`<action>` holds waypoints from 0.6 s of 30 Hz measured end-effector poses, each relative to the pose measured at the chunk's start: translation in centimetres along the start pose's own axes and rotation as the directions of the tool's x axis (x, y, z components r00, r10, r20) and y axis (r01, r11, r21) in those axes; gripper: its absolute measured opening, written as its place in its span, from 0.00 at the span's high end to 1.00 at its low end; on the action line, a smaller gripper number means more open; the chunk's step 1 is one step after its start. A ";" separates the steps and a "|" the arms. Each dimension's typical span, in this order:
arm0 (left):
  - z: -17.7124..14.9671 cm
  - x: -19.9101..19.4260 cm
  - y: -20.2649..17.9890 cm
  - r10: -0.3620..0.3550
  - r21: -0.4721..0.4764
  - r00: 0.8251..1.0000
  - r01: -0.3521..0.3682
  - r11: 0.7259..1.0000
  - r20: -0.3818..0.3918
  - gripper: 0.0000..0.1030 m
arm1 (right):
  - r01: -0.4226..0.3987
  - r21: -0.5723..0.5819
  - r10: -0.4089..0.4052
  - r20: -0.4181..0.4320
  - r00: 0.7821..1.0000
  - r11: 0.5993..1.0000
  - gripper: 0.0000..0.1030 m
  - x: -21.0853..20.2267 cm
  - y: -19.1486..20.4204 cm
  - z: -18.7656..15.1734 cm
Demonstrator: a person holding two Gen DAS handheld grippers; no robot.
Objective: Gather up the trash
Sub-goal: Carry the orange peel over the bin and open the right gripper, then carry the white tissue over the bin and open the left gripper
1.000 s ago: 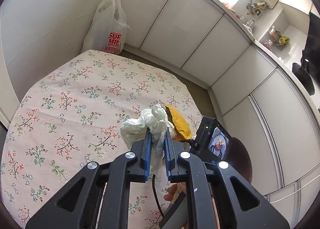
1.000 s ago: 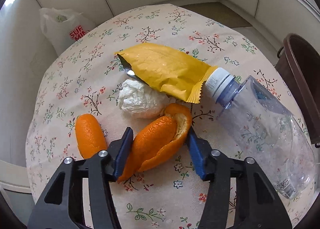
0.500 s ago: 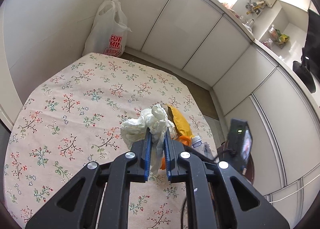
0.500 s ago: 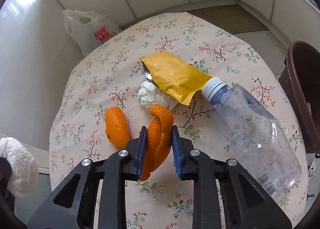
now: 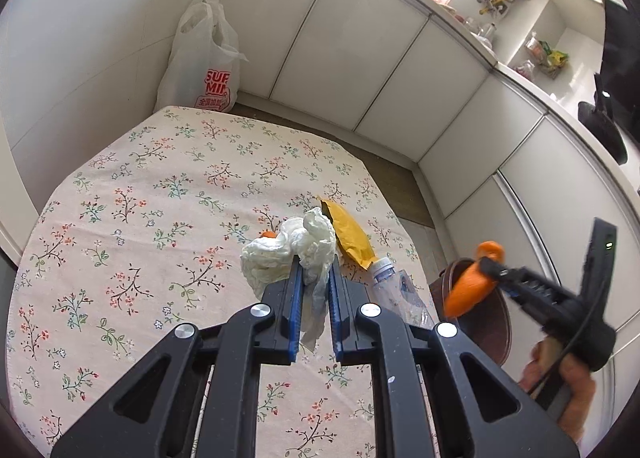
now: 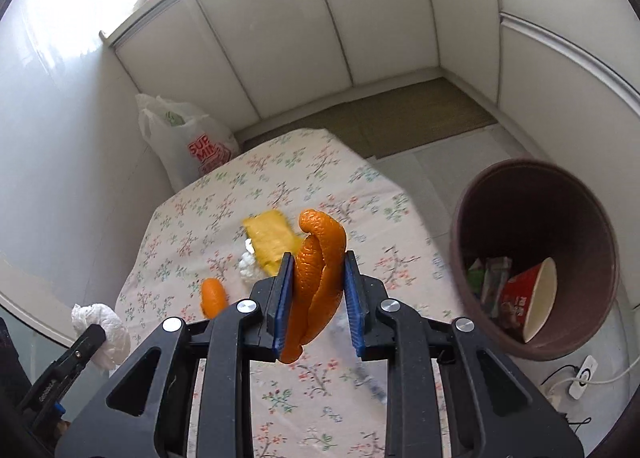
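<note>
Tissue (image 5: 290, 254), crumpled and white, sits clenched between the left gripper (image 5: 314, 278) jaws, held above the floral table (image 5: 132, 194). Further right, the right gripper (image 6: 316, 278) grasps a curled orange peel (image 6: 318, 274), its long axis running along the fingers. The brown bin (image 6: 532, 258) lies right of and below those jaws, its open mouth already holding rubbish, so the right hand is the nearer one for dropping. A second peel (image 6: 214, 296), yellow wrapper (image 6: 272, 238) and bottle (image 5: 396, 290) remain on the cloth.
</note>
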State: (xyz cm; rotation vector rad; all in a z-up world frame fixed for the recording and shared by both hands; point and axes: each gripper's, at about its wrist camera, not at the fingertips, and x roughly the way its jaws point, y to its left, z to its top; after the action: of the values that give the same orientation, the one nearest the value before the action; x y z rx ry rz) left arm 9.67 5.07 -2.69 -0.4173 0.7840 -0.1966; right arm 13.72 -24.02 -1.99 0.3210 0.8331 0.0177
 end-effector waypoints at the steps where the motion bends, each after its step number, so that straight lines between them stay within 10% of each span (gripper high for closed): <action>1: -0.1 0.2 -0.2 0.001 0.008 1.000 -0.001 1.000 -0.003 0.89 | 0.018 0.005 -0.018 0.015 1.000 1.000 0.77 -0.6 -0.9 0.3; 11: -2.1 2.7 -3.9 -0.003 0.103 0.999 0.007 0.995 -0.043 0.89 | 0.266 0.042 -0.269 0.103 0.958 0.963 0.74 -3.5 -10.9 1.7; 18: -4.3 5.2 -8.3 -0.065 0.153 0.993 0.080 0.985 -0.100 0.89 | 0.307 0.110 -0.321 0.146 0.936 0.945 0.26 -6.1 -15.4 2.4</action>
State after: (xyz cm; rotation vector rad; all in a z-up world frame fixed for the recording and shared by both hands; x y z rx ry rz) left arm 10.07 -5.30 -5.16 -0.2899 0.8401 -0.3461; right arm 9.67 -40.20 -0.46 0.2622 0.7160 -0.3407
